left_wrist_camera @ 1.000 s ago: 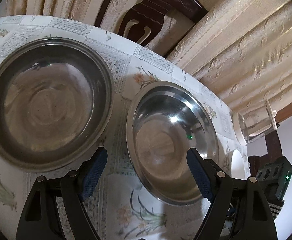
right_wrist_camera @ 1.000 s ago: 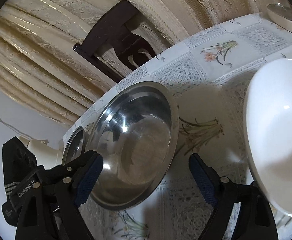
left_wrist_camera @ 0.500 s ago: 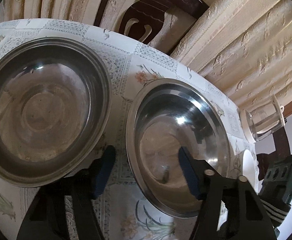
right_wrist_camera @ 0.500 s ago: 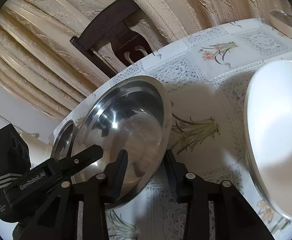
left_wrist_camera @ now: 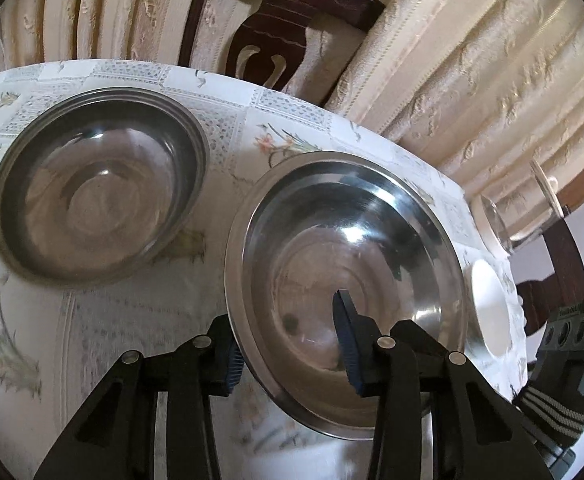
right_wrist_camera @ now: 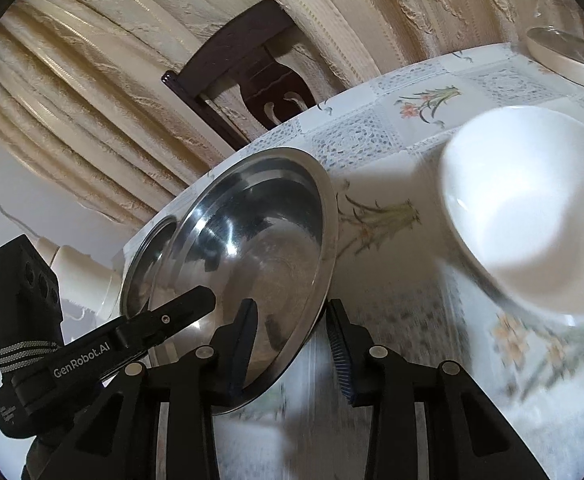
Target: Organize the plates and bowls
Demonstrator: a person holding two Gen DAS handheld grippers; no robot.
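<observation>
Gripping opposite rim edges of the shiny round steel bowl [left_wrist_camera: 344, 236], left gripper [left_wrist_camera: 288, 354] and right gripper [right_wrist_camera: 292, 350] hold it tilted; a matching steel bowl [left_wrist_camera: 96, 184] sits at ten o'clock, a white ceramic bowl [right_wrist_camera: 532, 200] at two.

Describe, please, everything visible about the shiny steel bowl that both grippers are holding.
The steel bowl is round, shallow and polished, with a flat flared rim, and empty. It sits tilted over the floral tablecloth, between the darker steel bowl and the white bowl. The left gripper and right gripper each straddle its rim, one finger inside, one outside.
</observation>
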